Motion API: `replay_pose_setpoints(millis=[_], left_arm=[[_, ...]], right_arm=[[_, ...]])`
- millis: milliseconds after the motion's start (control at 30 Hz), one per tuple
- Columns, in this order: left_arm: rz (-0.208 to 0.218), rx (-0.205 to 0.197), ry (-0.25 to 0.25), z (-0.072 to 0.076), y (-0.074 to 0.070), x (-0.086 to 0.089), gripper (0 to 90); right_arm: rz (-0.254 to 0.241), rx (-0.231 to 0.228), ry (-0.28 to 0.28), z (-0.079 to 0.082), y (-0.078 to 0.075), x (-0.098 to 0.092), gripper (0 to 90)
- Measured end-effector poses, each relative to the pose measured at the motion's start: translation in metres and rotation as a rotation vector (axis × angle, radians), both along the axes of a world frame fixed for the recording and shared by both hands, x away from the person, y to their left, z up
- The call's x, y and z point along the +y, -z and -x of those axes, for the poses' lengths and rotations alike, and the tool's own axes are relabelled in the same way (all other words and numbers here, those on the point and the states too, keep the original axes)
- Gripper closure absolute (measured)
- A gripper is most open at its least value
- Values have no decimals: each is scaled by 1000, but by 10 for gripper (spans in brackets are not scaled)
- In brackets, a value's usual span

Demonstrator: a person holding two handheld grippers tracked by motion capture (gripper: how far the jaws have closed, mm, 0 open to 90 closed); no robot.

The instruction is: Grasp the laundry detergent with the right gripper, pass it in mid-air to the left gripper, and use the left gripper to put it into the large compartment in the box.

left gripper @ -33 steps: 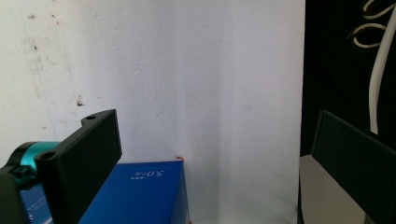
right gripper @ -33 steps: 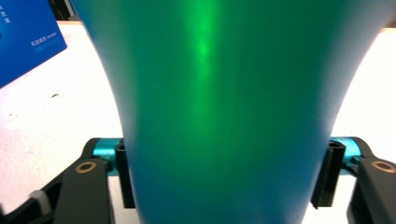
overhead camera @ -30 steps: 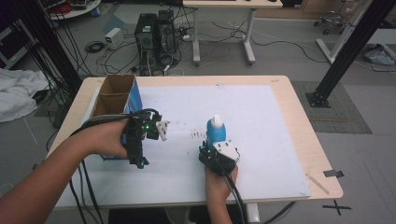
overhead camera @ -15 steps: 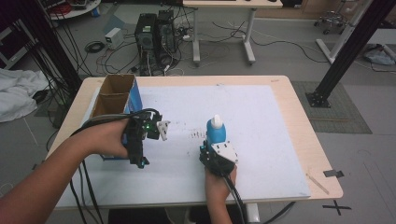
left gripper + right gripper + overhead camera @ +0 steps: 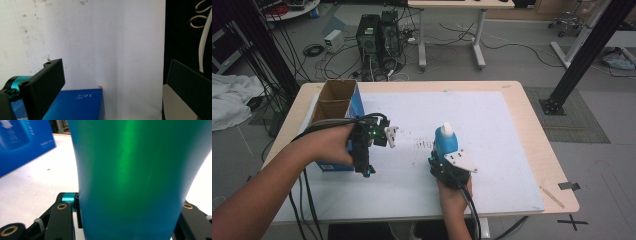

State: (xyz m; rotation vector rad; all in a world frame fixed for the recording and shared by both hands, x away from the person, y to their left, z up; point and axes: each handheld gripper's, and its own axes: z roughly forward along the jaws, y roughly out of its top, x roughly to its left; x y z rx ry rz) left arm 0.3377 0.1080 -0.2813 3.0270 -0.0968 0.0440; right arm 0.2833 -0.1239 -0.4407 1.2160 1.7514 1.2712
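A blue bottle (image 5: 445,143) with a white cap stands upright on the white mat (image 5: 492,130), near the table's front middle. My right gripper (image 5: 446,159) is shut on its lower body from the near side. In the right gripper view the bottle's blue-green wall (image 5: 130,177) sits tight between the jaws. My left gripper (image 5: 381,136) is held over the mat beside an open blue cardboard box (image 5: 334,107). In the left gripper view the left gripper (image 5: 113,72) is open, jaws wide apart with nothing between them, and the box's corner (image 5: 77,105) lies below.
The box stands at the table's left edge with its brown flaps up. Small dark specks (image 5: 424,145) mark the mat between the grippers. Cables trail from both grippers toward the front edge. Computer towers (image 5: 377,37) and a second desk stand on the floor beyond.
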Motion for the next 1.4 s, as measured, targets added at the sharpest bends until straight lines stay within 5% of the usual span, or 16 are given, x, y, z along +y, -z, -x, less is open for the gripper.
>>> replay_pose_setpoints(millis=[133,267,433,567,633,667,733,1400], left_arm=[[-3,-7,4,-1,-5,-4,16],[-6,-12,10,-3,-11,-11,16],[-8,-15,17,-5,-16,-18,17],[-4,-16,18,-6,-18,-21,16],[-6,-15,20,-6,-19,-22,17],[-6,-15,21,-7,-19,-23,16],[-4,-11,20,-7,-19,-24,16],[10,-8,71,0,-17,-30,16]], right_arm=[[-6,-8,-62,1,-8,-8,443],[7,-18,-201,-2,-21,-17,443],[30,-15,-280,-5,-28,-22,444],[9,-16,-380,-10,-32,-25,443],[9,-16,-380,-10,-32,-25,443],[-6,-12,-443,-12,-33,-26,443],[-8,-15,-483,-13,-33,-26,443],[24,8,-782,-11,-23,5,444]])
